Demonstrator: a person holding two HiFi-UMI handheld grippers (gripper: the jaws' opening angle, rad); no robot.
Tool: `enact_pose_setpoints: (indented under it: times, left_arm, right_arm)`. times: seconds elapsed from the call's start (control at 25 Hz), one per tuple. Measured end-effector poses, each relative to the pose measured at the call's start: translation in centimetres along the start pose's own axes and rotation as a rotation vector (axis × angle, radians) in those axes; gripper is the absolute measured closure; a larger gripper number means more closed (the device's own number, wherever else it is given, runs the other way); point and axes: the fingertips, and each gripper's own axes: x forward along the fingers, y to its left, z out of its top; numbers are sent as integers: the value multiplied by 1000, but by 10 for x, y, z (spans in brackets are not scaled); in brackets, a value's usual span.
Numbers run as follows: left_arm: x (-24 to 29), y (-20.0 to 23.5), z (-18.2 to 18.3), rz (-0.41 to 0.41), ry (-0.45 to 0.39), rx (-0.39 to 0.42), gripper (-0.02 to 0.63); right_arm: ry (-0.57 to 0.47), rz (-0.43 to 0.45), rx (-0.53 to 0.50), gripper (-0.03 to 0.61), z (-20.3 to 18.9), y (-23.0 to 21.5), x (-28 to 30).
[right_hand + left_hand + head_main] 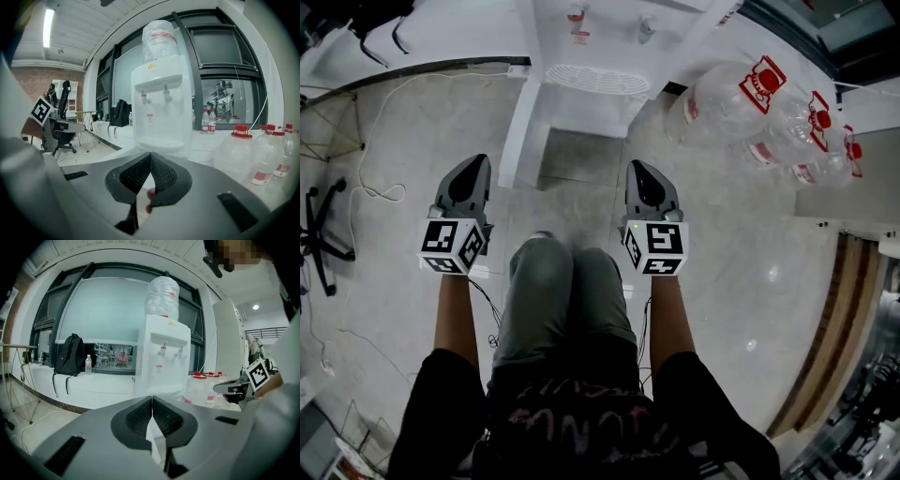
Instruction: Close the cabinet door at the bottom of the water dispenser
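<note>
The cabinet door [523, 141] stood swung out from the left edge of the water dispenser [586, 56], its white leaf angled toward the person, with the grey cabinet opening [581, 155] showing just to its right. The dispenser stood at the far middle of the head view, below its ribbed drip tray [595, 79].

Both tools hung short of the door and touched nothing. The left gripper [473, 162] was near the door's free edge, and its jaws were clenched tip to tip with nothing between them. The right gripper [637, 169] was level with the dispenser's right side, likewise closed and empty. The person's knees [567, 277] lay between them.

An inverted water bottle [162, 296] capped the dispenser. To its right a cluster of empty jugs [750, 108] with red labels lay on the pale, glossy floor [741, 272]. At the left, thin cables [370, 183] trailed over the floor near a black chair base [319, 230]. Behind the dispenser ran a wide dark-framed window [108, 310]; on its low sill to the left sat a black backpack [69, 355] and a small bottle [88, 364].
</note>
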Motion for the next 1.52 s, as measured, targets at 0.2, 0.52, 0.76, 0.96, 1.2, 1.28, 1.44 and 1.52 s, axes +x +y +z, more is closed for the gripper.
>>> enact_pose_setpoints:
  times: [0.2,0.52,0.76,0.96,1.2,1.28,1.44,1.52]
  left_arm:
    - [14,14,-44,16,-5,11,597]
    - [30,49,-112,78,4,70,597]
    - [44,53,-159,57,-1,77,597]
    - [56,41,-182,-11,17,106,597]
    - [68,20,-181,-95,12,122,597]
    - [74,7,-182,-130,18,144,597]
    - [91,-20,-184,-209,22,187,597]
    - [101,-33,-182,-242,18,178,597]
  right_arm:
    - [-3,-2,-7,566,-44,-4,19]
    - [-5,-15,-18,566,-111,-26,40]
    - [4,-23,-27,565,-153,-43,50]
    - [26,-19,-26,565,-178,-48,59]
    - [30,-28,-13,565,-194,-54,63]
    - [30,-38,-7,565,-198,-58,61]
    - [33,-68,-3,566,-206,-68,54]
    - [33,-88,3,566,-209,-75,49]
